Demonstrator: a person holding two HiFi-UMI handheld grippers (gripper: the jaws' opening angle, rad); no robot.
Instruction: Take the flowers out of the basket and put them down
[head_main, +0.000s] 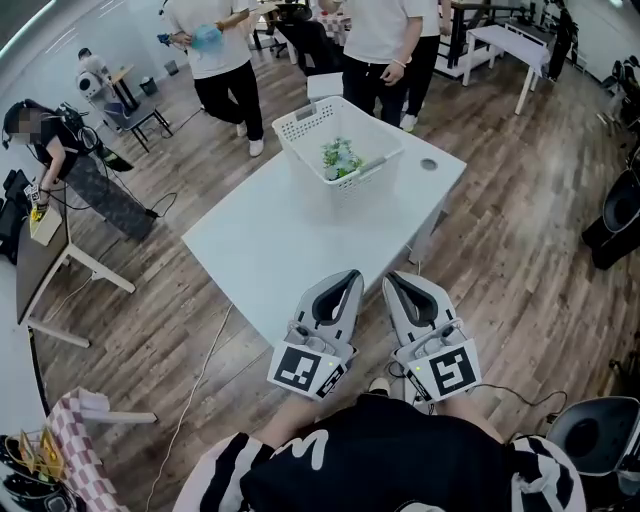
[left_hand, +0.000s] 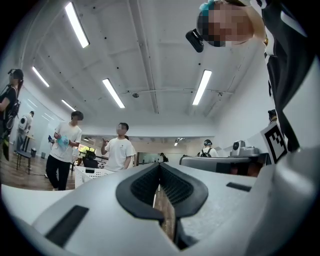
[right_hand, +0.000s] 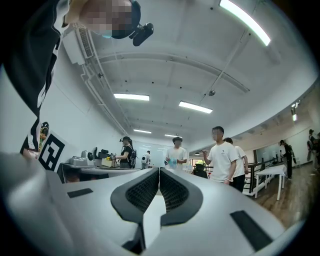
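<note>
Two grippers fill the near foreground of the head view, side by side just above the person's black-and-white top (head_main: 380, 470). The left gripper (head_main: 350, 277) has its jaws pressed together with nothing between them; its own view shows the ribbed black pads meeting at the tips. The right gripper (head_main: 395, 280) is likewise closed and empty, its pads touching at the tips in its own view. Each carries a marker cube at its rear; the left cube (head_main: 305, 368) and the right cube (head_main: 450, 370) face the head camera. Both grippers point away from the person over the near corner of the white table (head_main: 270, 250) and tilt slightly upward, so their own views take in mostly ceiling and strip lights.

Toward the far end of the table stands the white slotted basket (head_main: 300, 128), well apart from both grippers. The flowers (head_main: 340, 158) lie inside it, a small green and pale bunch low against the side nearer the person. Just right of the basket, a small round hole (head_main: 429, 164) sits in the tabletop.

Beyond the table, two people in white shirts (head_main: 385, 35) and dark trousers stand on the wood floor (head_main: 520, 250); the one on the left holds a blue object (head_main: 205, 38). At the far left edge, another person (head_main: 60, 150) bends near a small desk.
</note>
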